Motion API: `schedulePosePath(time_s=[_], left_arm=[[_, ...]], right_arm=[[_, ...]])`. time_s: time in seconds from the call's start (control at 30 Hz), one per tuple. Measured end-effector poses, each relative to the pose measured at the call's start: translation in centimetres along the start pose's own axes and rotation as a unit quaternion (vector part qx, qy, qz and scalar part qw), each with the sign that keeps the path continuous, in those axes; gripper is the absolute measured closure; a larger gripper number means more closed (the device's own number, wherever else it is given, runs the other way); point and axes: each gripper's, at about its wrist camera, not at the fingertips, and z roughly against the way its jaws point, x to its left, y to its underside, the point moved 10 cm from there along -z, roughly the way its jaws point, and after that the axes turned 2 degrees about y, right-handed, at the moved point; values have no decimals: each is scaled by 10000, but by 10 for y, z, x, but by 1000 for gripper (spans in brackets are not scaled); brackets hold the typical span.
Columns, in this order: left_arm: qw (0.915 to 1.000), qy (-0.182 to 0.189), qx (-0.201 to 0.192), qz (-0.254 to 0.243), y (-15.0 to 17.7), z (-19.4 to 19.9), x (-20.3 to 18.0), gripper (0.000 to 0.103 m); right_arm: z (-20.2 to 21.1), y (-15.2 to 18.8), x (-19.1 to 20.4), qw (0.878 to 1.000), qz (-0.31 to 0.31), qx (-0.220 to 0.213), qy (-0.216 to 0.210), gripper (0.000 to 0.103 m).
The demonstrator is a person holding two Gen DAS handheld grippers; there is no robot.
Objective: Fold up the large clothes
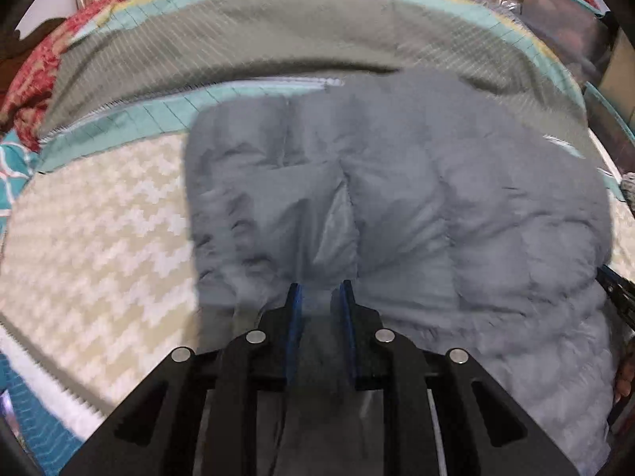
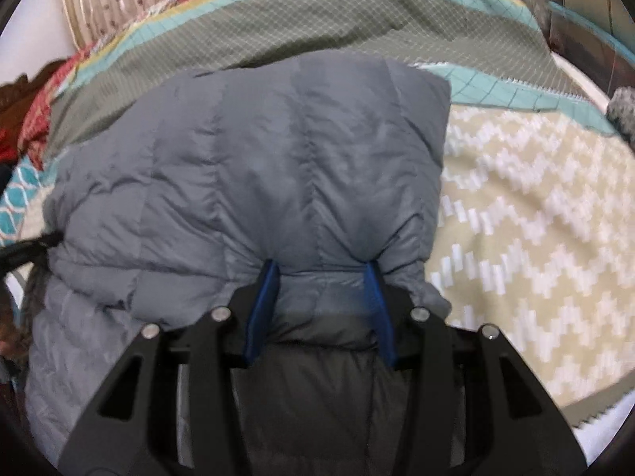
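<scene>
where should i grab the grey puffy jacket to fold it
Probably grip the near edge of the jacket, coming from above and in front: there the padding bunches into a ridge, where the right gripper and left gripper already pinch it.

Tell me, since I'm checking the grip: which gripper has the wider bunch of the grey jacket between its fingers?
The right gripper: a thick roll of the grey puffer jacket fills its widely spaced fingers. The left gripper pinches a thinner fold.
</scene>
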Motion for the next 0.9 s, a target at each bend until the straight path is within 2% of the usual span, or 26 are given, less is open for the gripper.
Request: schedulePosePath(time_s=[0.13,0.2,0.3,0.4,0.47,0.53,0.63,0.77,0.83,0.9], left_arm=[[9990,230,-386,36,22,59,12,61],[9985,338,-410,108,50,83,24,61],[9985,435,-206,267,107,103,41,61],[9975,492,94,498,161,108,56,61],[9968,424,318,597,198,105,67,61],[9962,411,353,687,221,107,74,61],[9961,343,247,771,236,124,79,61],[9945,448,132,941,243,151,89,60],[9934,515,77,1024,249,163,93,55],[9908,646,85,1185,257,169,96,44]], right_arm=[[42,13,-3,9999,-32,-121,-44,59],[69,29,2,9995,62,-202,-222,59],[97,59,9,9987,148,-193,-457,59],[116,105,16,9976,211,9,-661,58],[117,139,18,9974,255,270,-620,58],[116,166,12,9979,238,435,-427,58],[131,178,7,9983,27,353,-466,58],[165,173,1,9973,-256,-16,-695,58],[179,174,-3,9968,-288,-157,-733,57],[189,181,-7,9963,-350,-188,-762,55]])
